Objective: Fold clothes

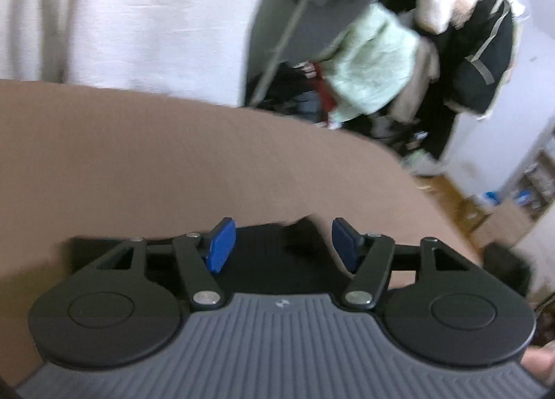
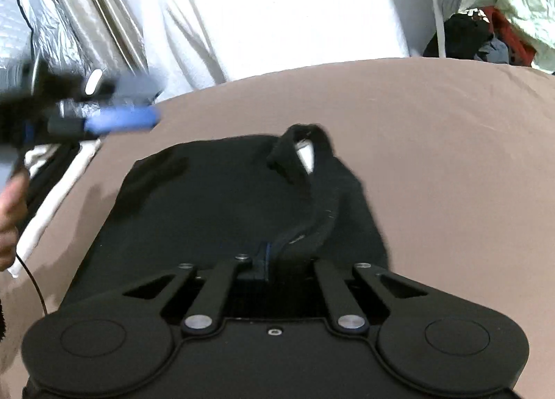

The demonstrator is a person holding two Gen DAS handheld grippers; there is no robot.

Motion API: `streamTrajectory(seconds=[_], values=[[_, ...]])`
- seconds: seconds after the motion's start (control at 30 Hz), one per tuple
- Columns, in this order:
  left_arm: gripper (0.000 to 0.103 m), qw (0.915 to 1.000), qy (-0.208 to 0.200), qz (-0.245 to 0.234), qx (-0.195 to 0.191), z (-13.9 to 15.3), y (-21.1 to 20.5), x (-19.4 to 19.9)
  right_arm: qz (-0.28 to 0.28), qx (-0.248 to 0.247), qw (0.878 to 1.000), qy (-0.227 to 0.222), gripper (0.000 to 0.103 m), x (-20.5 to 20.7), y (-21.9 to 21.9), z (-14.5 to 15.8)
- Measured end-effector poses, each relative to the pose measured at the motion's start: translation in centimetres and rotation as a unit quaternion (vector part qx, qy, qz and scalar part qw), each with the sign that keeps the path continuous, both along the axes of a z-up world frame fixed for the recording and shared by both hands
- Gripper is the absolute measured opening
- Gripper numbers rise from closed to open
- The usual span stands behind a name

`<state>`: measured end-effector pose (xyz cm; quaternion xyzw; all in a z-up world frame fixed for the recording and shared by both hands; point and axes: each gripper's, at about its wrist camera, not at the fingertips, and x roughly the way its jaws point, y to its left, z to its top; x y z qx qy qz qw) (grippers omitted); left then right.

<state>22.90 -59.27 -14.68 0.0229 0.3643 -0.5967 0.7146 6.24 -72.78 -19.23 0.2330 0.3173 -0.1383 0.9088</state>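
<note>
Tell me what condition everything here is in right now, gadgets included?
Left gripper: open, nothing between its blue pads.
Right gripper: shut on the black garment.
Black garment: partly folded, lying on the brown sheet.
Brown sheet: spread fairly smooth.

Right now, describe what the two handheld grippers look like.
The left gripper has black linkage arms with silver pivot screws, round black side discs, a ribbed grey body with a small logo, and blue rectangular pads. The right gripper has the same black linkages and discs on a black body. A thin black cable trails at the left.
</note>
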Motion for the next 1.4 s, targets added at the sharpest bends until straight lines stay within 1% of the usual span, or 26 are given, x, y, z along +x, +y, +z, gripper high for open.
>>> streamTrajectory(seconds=[0.07,0.17,0.23,0.3,0.33,0.4,0.43,0.47,0.5,0.53,0.63,0.7,0.73,0.77,0.83,0.9,0.97,1.0,1.03,1.07,1.13,1.17,1.23,1.3,1.37,1.4], values=[[0.061,0.9992,-0.019,0.016,0.031,-1.3,0.9,0.9,-0.014,0.002,1.0,0.003,0.01,-0.4,-0.2,-0.3],[0.061,0.9952,-0.047,0.041,0.075,-3.0,1.5,2.2,-0.03,0.01,1.0,-0.003,0.03,-0.7,-0.7,-0.6],[0.061,0.9917,-0.06,0.054,0.1,-4.0,1.7,2.8,-0.04,0.045,0.998,-0.018,0.047,-0.5,-1.7,-0.9],[0.062,0.9885,-0.068,0.059,0.121,-5.0,1.3,3.1,-0.046,0.074,0.996,-0.037,0.051,0.1,-2.2,-1.0],[0.062,0.9868,-0.072,0.062,0.131,-5.5,1.1,3.2,-0.045,0.067,0.996,-0.036,0.051,0.8,-2.4,-0.8],[0.064,0.9855,-0.087,0.064,0.131,-5.9,0.8,2.9,-0.041,0.052,0.997,-0.033,0.052,2.1,-2.8,-0.5],[0.066,0.9846,-0.095,0.067,0.13,-5.9,0.7,2.6,-0.028,0.039,0.998,-0.027,0.049,2.5,-2.9,-0.5],[0.067,0.9836,-0.104,0.069,0.13,-5.9,0.6,2.3,-0.015,0.024,0.999,-0.019,0.039,2.9,-2.9,-0.5],[0.067,0.9826,-0.112,0.072,0.129,-5.9,0.5,2.0,-0.001,-0.001,1.0,-0.008,0.012,3.3,-2.5,-0.3],[0.067,0.9815,-0.12,0.074,0.13,-5.9,0.6,1.6,0.009,-0.024,1.0,0.001,0.012,3.7,-2.0,-0.1],[0.067,0.9778,-0.14,0.078,0.135,-5.7,1.4,0.8,-0.015,-0.072,0.997,-0.011,0.011,3.4,-0.7,0.9],[0.067,0.9747,-0.148,0.085,0.144,-5.4,2.1,0.5,-0.04,-0.113,0.992,0.026,0.012,3.8,-0.5,0.5],[0.07,0.973,-0.15,0.09,0.15,-5.3,2.5,0.4,-0.058,-0.126,0.988,0.063,0.019,4.2,-0.7,-0.1],[0.072,0.9712,-0.152,0.096,0.156,-5.2,3.2,0.3,-0.074,-0.13,0.985,0.088,0.022,4.1,-1.1,-0.5],[0.074,0.9686,-0.151,0.104,0.168,-5.1,5.3,-0.3,-0.102,-0.116,0.983,0.096,0.028,2.9,-1.6,-0.2],[0.078,0.9706,-0.141,0.093,0.171,-5.3,7.3,-1.1,-0.111,-0.064,0.989,0.074,0.03,1.0,-1.7,0.7],[0.081,0.9752,-0.12,0.083,0.166,-5.9,9.8,-2.0,-0.105,-0.002,0.993,0.045,0.038,-0.9,-1.1,1.2],[0.082,0.9797,-0.102,0.082,0.152,-6.0,11.0,-2.3,-0.097,0.028,0.994,0.031,0.046,-1.9,-0.5,1.4],[0.084,0.9845,-0.079,0.082,0.134,-6.1,12.1,-2.3,-0.082,0.051,0.995,0.023,0.051,-3.0,0.4,1.5],[0.085,0.9881,-0.053,0.085,0.117,-6.3,13.1,-2.4,-0.066,0.069,0.995,0.017,0.051,-4.1,1.4,1.6],[0.086,0.9896,-0.027,0.091,0.108,-6.6,14.0,-2.8,-0.024,0.057,0.998,0.018,0.051,-5.6,4.5,1.8],[0.086,0.9893,-0.032,0.087,0.112,-6.7,14.4,-3.4,-0.007,0.033,0.999,0.029,0.052,-6.0,6.1,1.7],[0.086,0.9851,-0.075,0.068,0.139,-6.9,15.0,-5.3,0.017,-0.03,0.997,0.075,0.052,-5.8,9.4,1.6],[0.088,0.9765,-0.124,0.05,0.169,-7.1,15.7,-7.4,0.032,-0.099,0.986,0.127,0.052,-6.0,12.0,0.9],[0.088,0.9808,-0.109,0.051,0.154,-7.0,17.5,-8.8,0.03,-0.136,0.976,0.168,0.051,-7.1,13.8,0.0],[0.088,0.9859,-0.075,0.035,0.146,-7.0,18.4,-9.0,0.027,-0.147,0.972,0.181,0.051,-7.8,14.6,-0.3]])
